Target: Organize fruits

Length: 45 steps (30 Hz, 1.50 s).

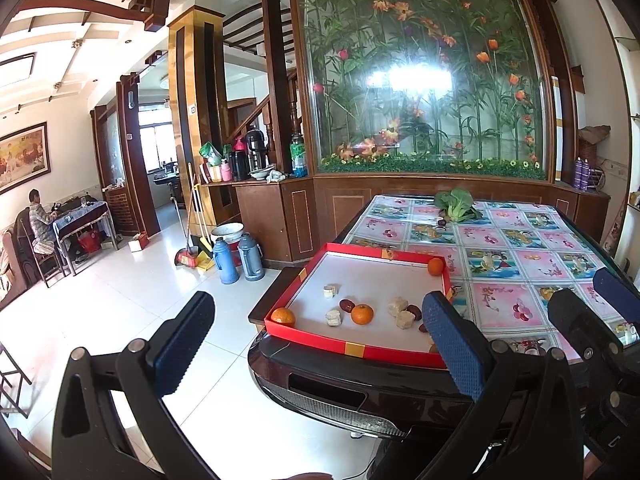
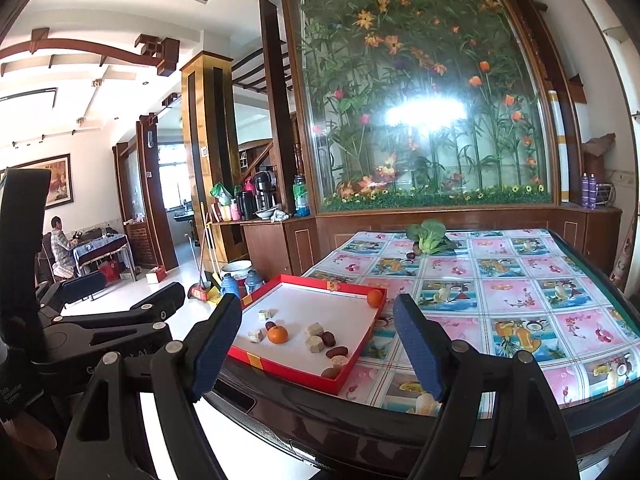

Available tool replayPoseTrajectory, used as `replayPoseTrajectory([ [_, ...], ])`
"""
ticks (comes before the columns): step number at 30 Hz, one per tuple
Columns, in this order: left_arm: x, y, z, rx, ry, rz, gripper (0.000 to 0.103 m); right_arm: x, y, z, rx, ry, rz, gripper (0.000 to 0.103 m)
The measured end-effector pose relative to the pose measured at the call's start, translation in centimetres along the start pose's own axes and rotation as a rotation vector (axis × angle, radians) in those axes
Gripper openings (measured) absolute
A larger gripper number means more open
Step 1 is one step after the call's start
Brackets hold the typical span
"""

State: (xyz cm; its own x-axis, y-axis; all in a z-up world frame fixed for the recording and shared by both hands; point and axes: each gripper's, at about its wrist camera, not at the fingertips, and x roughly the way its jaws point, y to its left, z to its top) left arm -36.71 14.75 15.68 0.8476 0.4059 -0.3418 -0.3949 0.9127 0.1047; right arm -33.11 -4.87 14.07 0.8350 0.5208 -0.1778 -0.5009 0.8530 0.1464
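Right gripper (image 2: 318, 344) held short of the table (image 2: 500, 280), jaws wide apart, nothing between them. Left gripper (image 2: 120, 300) visible at left, off the table edge; its jaw state cannot be told.

Red tray (image 2: 280, 366) on the near left corner of the table. Inside: one orange (image 2: 277, 334) near the front, a second orange (image 2: 375, 298) in the far right corner, several dates (image 2: 329, 338) and pale cubes (image 2: 314, 329) scattered loosely. Greens (image 2: 428, 236) lie at the far edge of the table, well apart from the tray.

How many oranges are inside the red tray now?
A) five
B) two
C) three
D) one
C: the red tray holds one orange in its near-left corner, one in the middle and one in its far-right corner.
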Motion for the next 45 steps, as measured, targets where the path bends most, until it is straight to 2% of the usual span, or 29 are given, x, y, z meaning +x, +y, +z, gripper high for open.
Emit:
replayPoseTrajectory([
  [35, 0.1, 0.1, -0.3, -0.001, 0.013, -0.004, 0.103, 0.4, 0.6, -0.4, -0.022, 0.017, 0.008, 0.078],
  [45, 0.2, 0.8, -1.9, 0.000, 0.031, -0.012, 0.103, 0.5, 0.8, -0.5, -0.028, 0.021, 0.008, 0.078],
])
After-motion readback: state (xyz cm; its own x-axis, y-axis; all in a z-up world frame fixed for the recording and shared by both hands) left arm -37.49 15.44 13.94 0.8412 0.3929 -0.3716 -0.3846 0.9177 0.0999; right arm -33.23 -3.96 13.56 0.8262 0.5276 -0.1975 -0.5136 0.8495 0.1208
